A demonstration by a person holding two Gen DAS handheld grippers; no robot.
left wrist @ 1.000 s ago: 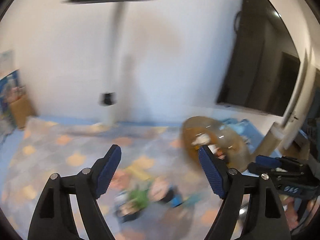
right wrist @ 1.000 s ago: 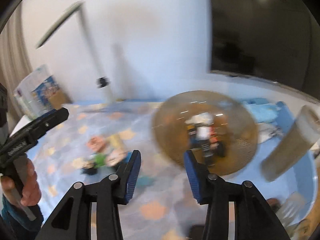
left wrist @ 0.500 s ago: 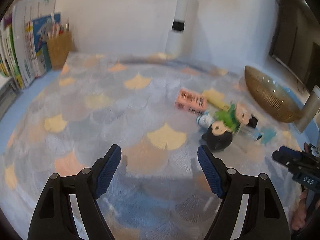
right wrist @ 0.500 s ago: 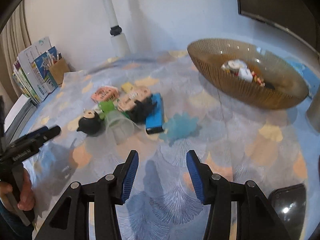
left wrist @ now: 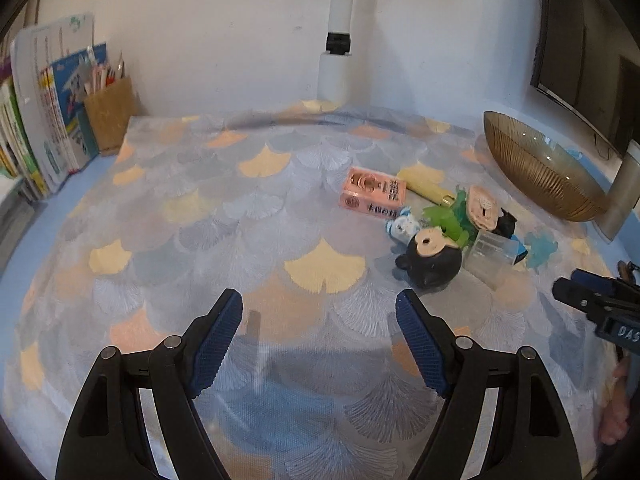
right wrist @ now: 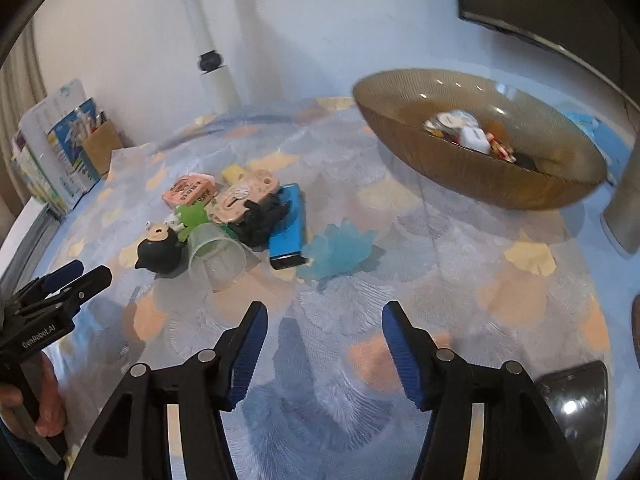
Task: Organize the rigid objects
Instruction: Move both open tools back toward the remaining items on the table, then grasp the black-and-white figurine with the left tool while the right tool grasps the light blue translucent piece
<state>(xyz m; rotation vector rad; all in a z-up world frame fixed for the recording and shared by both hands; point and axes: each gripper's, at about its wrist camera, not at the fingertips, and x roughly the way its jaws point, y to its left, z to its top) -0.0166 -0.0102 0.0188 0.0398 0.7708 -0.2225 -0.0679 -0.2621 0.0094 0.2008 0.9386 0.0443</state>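
My right gripper [right wrist: 323, 350] jaws opening, empty; clear plastic cup [right wrist: 216, 257] ahead-left, mouth facing me. Left gripper [left wrist: 319, 338] open, empty.

Small items clustered mid-cloth, touching: black round figurine [right wrist: 158, 254], clear plastic cup [right wrist: 215, 257] on its side, green toy [right wrist: 191, 216], pink box [right wrist: 188, 189], yellow bar [left wrist: 426, 188], beige case [right wrist: 244, 197], blue flat box [right wrist: 286, 227], pale blue leaf-shaped piece [right wrist: 340, 249]. Amber ribbed bowl [right wrist: 472, 168] well apart, holding several small items.
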